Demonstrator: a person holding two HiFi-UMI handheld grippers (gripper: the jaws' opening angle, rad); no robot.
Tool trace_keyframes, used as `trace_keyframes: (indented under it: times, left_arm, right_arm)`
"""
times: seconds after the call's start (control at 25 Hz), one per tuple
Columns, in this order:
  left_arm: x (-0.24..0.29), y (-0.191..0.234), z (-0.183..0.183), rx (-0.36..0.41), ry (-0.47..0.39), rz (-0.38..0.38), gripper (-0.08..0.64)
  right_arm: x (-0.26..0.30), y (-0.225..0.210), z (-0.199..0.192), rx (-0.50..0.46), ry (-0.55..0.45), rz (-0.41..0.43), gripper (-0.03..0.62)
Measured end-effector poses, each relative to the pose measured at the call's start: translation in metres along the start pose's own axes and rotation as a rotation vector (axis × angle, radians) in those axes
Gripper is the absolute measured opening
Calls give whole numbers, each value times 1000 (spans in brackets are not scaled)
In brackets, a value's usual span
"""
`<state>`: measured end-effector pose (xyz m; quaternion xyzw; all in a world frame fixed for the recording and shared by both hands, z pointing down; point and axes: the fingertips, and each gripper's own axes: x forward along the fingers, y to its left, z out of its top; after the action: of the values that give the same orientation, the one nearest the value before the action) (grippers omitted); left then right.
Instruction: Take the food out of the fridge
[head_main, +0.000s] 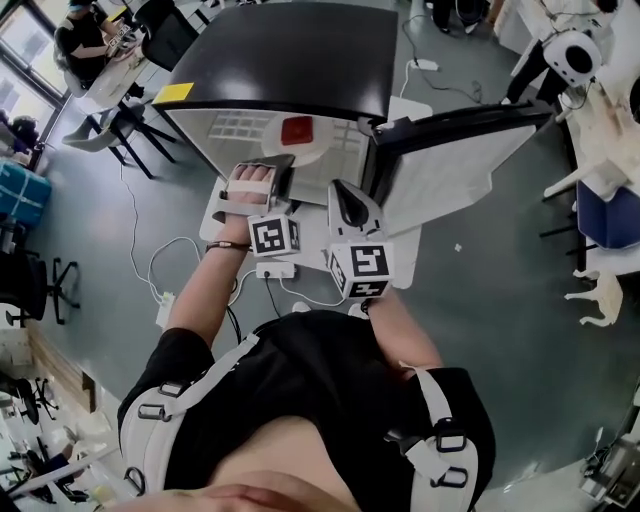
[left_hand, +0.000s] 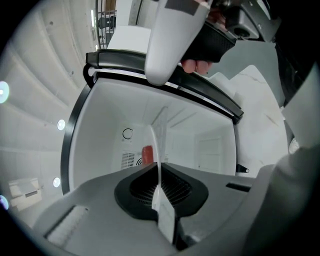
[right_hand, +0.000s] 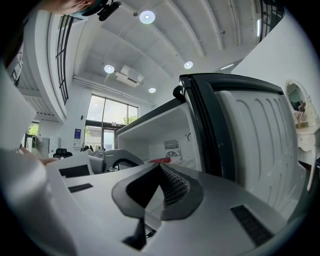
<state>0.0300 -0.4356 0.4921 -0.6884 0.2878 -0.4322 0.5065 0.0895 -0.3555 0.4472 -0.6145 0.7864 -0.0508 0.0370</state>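
Note:
A small fridge (head_main: 280, 50) with a black top stands open, its door (head_main: 470, 150) swung out to the right. A red food pack (head_main: 296, 130) (left_hand: 147, 154) (right_hand: 161, 160) lies on a thin white shelf (head_main: 240, 128) inside. My left gripper (head_main: 268, 175) (left_hand: 159, 172) is rolled on its side at the shelf's front edge. Its jaws are shut, and the shelf's thin edge (left_hand: 155, 145) runs between them. My right gripper (head_main: 345, 200) (right_hand: 159, 170) hangs shut and empty in front of the opening, close to the hinge side.
The fridge stands on a low white base (head_main: 410, 250) on the grey floor. A power strip (head_main: 275, 270) and cables lie in front of it. Chairs and desks (head_main: 120, 120) stand to the left, and white furniture (head_main: 600, 150) to the right.

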Motion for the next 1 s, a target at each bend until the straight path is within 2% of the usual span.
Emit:
trace_keyframes:
  times: [0.4, 0.76, 1.0]
  left_arm:
    - [-64, 0, -42, 25, 110, -8, 11]
    - [-109, -23, -85, -36, 247, -23, 11]
    - [-126, -36, -103, -61, 305, -37, 11]
  right_arm:
    - [18, 38, -2, 3, -3, 129, 8]
    - [36, 71, -5, -11, 0, 212, 8]
    - [45, 87, -12, -30, 36, 243, 8]
